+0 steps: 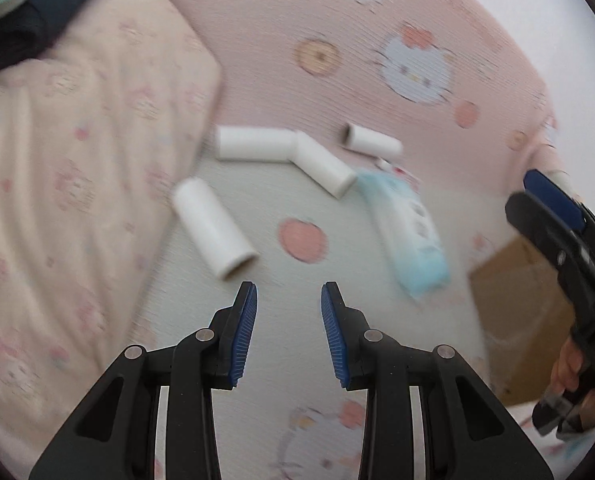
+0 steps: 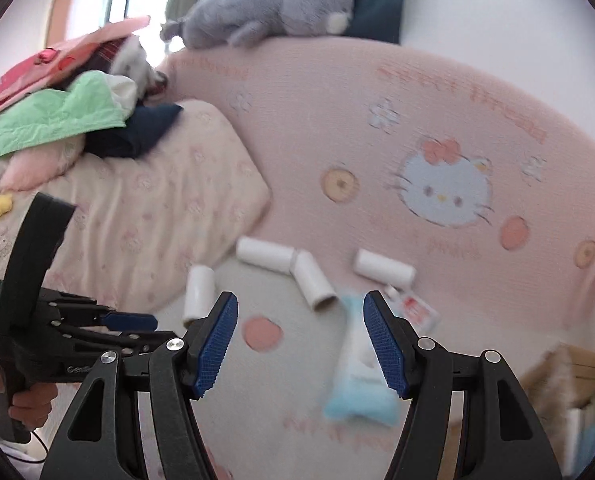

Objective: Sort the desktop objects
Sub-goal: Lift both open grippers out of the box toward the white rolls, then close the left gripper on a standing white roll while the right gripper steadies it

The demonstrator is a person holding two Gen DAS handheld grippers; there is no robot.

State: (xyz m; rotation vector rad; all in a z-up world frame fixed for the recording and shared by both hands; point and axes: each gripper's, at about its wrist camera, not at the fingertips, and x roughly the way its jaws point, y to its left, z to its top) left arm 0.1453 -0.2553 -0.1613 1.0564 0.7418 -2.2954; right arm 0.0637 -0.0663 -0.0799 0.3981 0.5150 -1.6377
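Several white tubes lie on a pink and white Hello Kitty bed cover (image 1: 337, 8): one nearest (image 1: 213, 228), two meeting in a V (image 1: 289, 152), and one further back (image 1: 371, 142). A light blue tissue pack (image 1: 407, 228) lies to the right of them, with a small red and white item (image 2: 415, 308) behind it. My left gripper (image 1: 288, 328) is open and empty, just short of the nearest tube. My right gripper (image 2: 300, 344) is open and empty, above the tissue pack (image 2: 359, 372). Each gripper shows in the other's view, the right one (image 1: 553, 200) at the right edge.
A pale patterned pillow (image 1: 69, 184) lies at the left with dark cloth on it. Folded clothes (image 2: 57, 120) and a grey plush toy (image 2: 265, 8) are at the back. A cardboard box (image 1: 521, 320) stands at the right edge.
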